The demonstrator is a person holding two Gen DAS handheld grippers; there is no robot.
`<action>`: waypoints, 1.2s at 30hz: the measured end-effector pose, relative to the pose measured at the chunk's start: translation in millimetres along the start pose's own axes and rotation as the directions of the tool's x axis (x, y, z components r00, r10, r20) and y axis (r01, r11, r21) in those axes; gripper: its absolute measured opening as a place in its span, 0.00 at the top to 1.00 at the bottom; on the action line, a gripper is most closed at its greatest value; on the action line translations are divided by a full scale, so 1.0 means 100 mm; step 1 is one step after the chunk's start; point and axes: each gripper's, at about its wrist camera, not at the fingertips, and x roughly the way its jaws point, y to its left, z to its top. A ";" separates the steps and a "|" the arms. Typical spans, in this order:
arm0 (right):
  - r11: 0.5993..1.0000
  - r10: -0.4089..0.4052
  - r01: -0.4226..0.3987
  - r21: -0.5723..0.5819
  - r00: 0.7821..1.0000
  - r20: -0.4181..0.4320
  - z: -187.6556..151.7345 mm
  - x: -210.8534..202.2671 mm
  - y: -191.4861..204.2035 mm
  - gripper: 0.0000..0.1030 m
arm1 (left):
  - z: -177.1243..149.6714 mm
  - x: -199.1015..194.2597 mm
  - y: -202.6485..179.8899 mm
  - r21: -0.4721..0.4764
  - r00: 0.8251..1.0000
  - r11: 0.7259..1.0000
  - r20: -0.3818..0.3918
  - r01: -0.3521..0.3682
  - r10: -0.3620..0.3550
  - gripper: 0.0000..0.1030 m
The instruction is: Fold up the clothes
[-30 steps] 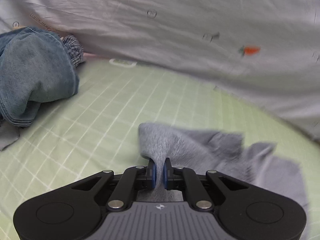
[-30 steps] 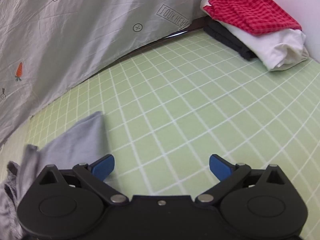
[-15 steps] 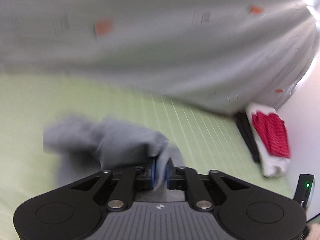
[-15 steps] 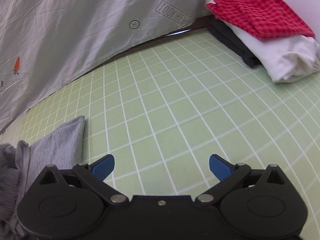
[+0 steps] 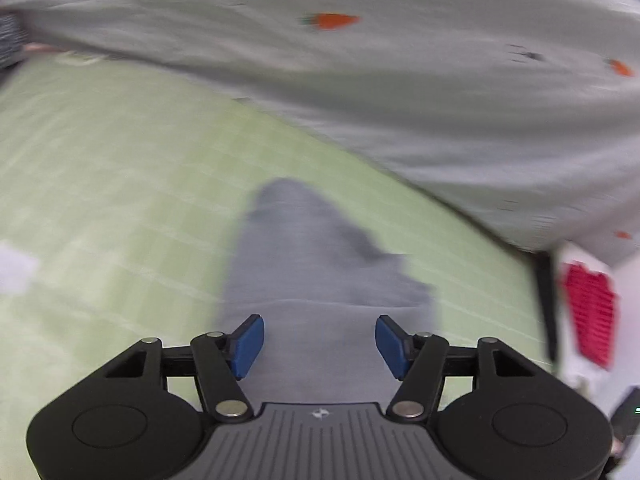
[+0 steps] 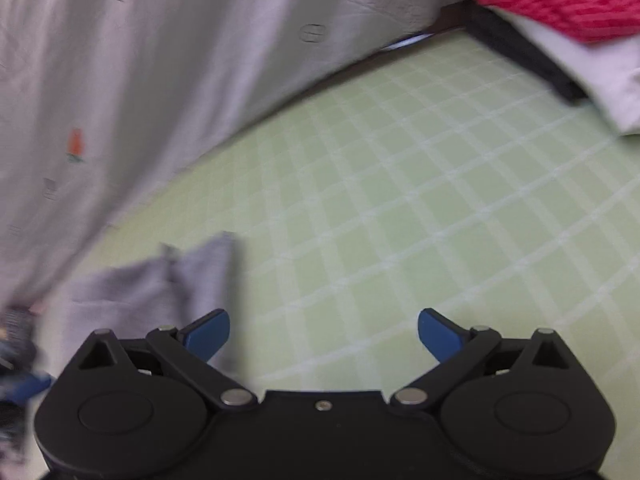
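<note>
At lower centre of the left view, your left gripper [image 5: 319,340] is hovering released over the grey garment [image 5: 316,264]. Your right gripper [image 6: 323,334] is gaping too, holding nothing above the green checked sheet [image 6: 420,200].

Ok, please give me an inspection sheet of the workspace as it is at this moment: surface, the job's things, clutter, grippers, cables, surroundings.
Surface: green checked mat, flat.
Job's things: grey garment lying on the mat, blurred; folded stack at the far right, red checked piece on top, white and dark pieces under it.
Clutter: dark blurred items at the right view's left edge, cannot identify.
Grippers: left gripper open over the grey garment, holding nothing; right gripper open over bare mat.
Cables: nothing seen.
Surroundings: grey printed sheet with carrot motifs behind the mat.
</note>
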 end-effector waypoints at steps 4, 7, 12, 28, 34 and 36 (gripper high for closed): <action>0.918 0.341 -0.319 0.234 0.938 -0.060 -0.01 0.25 0.05 0.27 | -0.03 0.04 0.31 -0.072 0.998 0.996 -0.040 -0.059 0.056 0.39; 0.876 0.426 -0.375 0.304 0.896 -0.124 -0.08 0.50 0.15 0.37 | -0.11 0.09 0.41 -0.098 0.996 0.994 -0.068 -0.057 0.051 0.34; 0.948 0.293 -0.256 0.190 0.934 -0.203 -0.14 0.72 0.37 0.39 | -0.13 0.14 0.46 -0.096 0.996 0.995 -0.081 -0.040 0.032 0.32; 0.949 0.309 -0.312 0.032 0.913 -0.267 -0.18 0.98 0.62 0.71 | -0.18 0.22 0.51 -0.151 0.995 0.989 -0.098 -0.009 -0.006 0.27; 0.912 0.400 -0.410 -0.011 0.895 -0.199 -0.10 0.56 0.65 0.93 | -0.17 0.17 0.48 -0.139 0.996 0.990 -0.079 0.028 -0.039 0.27; 0.910 0.407 -0.414 -0.032 0.905 -0.125 -0.02 0.33 0.63 0.93 | -0.16 0.16 0.41 -0.093 0.995 0.995 -0.084 0.039 -0.047 0.27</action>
